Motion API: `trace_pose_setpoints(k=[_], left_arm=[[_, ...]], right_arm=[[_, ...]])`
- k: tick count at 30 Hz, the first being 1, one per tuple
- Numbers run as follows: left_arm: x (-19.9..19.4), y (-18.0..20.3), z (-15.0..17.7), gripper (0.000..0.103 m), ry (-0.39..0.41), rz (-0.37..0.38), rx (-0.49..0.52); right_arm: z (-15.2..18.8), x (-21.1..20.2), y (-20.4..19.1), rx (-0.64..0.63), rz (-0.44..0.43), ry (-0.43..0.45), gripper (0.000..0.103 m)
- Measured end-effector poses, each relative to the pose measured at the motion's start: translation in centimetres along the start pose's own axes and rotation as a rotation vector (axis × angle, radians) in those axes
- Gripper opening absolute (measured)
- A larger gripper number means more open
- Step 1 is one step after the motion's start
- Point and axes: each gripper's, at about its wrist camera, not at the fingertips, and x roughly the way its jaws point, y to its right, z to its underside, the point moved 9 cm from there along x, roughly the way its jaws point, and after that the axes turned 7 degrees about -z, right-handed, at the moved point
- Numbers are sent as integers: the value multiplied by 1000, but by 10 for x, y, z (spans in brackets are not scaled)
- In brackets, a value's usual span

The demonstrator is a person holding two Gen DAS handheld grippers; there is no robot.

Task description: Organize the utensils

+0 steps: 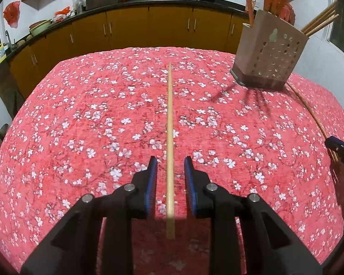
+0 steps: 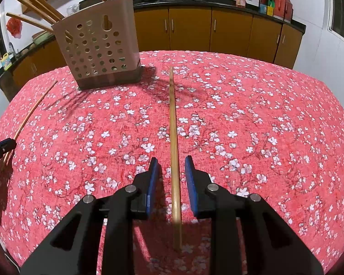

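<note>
Two chopsticks lie flat on the red flowered tablecloth (image 1: 80,114), well apart from each other; each one has a gripper set over it.

The left gripper (image 1: 169,162) is open a little way; its two blue pads sit on either side of the left chopstick (image 1: 170,126) and do not touch it; the stick runs straight down the gap, with its near end back past the pads. The right gripper (image 2: 171,162) stands the same way over the right chopstick (image 2: 173,133); that stick lies a bit nearer the left pad than the right one.

The holder (image 2: 103,48) is a pale box with round holes; it stands upright at the far side of the table and already has sticks leaning in it; in the right view it is just to the left of the right chopstick's far tip.

The step in hand looks like the pick-up; to do it well, I think each gripper should go low until the pads reach the cloth, then close slowly; the stick is thin and round, so it may roll or slip out; keep it in the middle of the pads. A grip this near the end may let the far tip droop, so lift gently and tip it up before going to the holder.
</note>
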Motion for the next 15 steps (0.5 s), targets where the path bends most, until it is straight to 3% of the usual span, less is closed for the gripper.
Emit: trace_pose_setpoints(k=[7, 11, 15], left_arm=[[0, 9, 1, 18, 3, -39, 36], [3, 11, -3, 9, 2, -38, 26], [8, 13, -10, 8, 2, -28, 21]], right_arm=[[1, 0, 1, 2, -2, 1, 24], [2, 0, 2, 19, -6, 5, 9], [0, 2, 4, 41, -10, 9, 8]])
